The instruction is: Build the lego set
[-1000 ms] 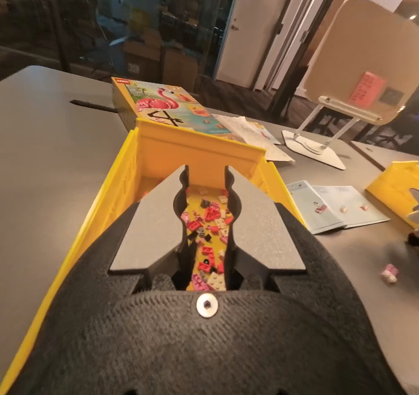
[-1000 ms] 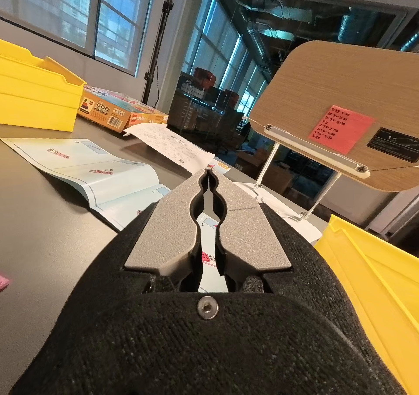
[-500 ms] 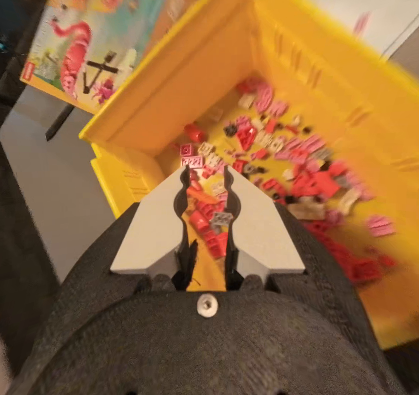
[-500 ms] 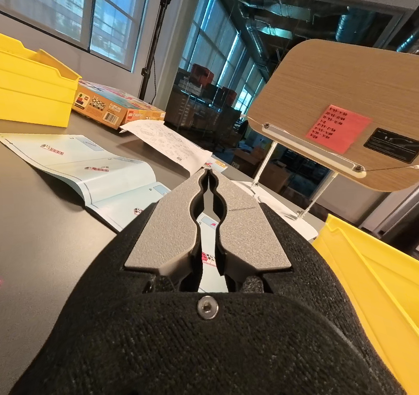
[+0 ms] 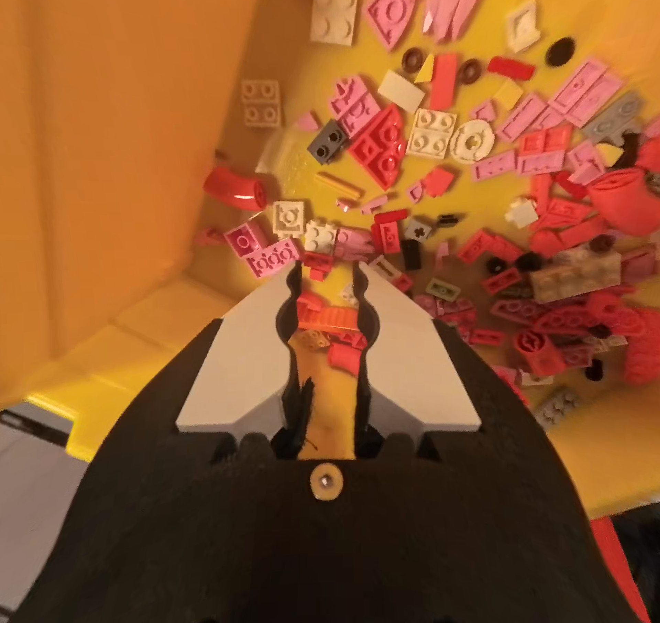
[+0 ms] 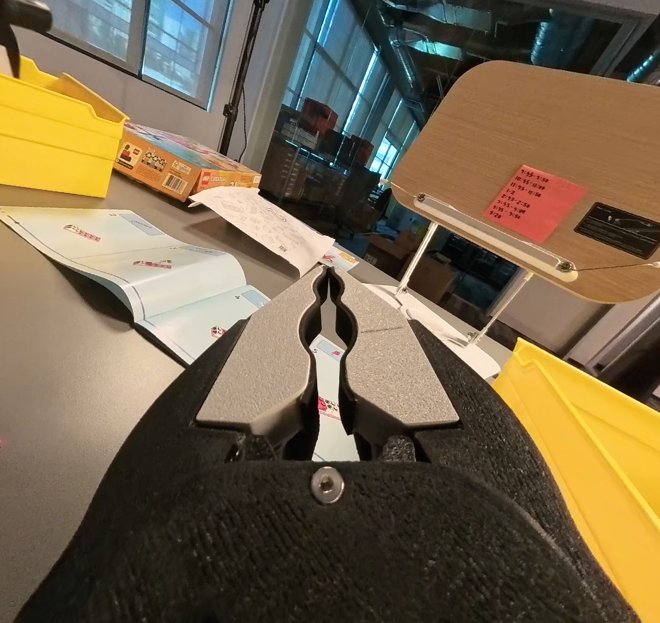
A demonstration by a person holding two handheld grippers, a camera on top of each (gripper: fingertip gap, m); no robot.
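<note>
Tipped down from a level look across the table, the left gripper (image 5: 326, 266) now points steeply into the yellow bin (image 5: 107, 141), close above its floor. Its jaws stand partly apart and grip nothing; loose toy bricks (image 5: 464, 177) (red, pink, cream, a few black) lie scattered under and ahead of them. A small red piece (image 5: 316, 264) lies just off the fingertips, beside a cream studded brick (image 5: 320, 239) and a pink one (image 5: 273, 257). An orange piece (image 5: 332, 318) shows between the fingers, lower down on the bin floor, not pressed by either.

Picking cleanly from this pile would, in my judgement, call for centring on one brick with bare floor on both sides, since neighbours crowd close.

Off to the side, the right gripper (image 6: 328, 270) has barely stirred: fingertips together, empty, held low over an open booklet (image 6: 143, 266) on the dark table (image 6: 71, 355), near a second yellow bin (image 6: 589, 445).
</note>
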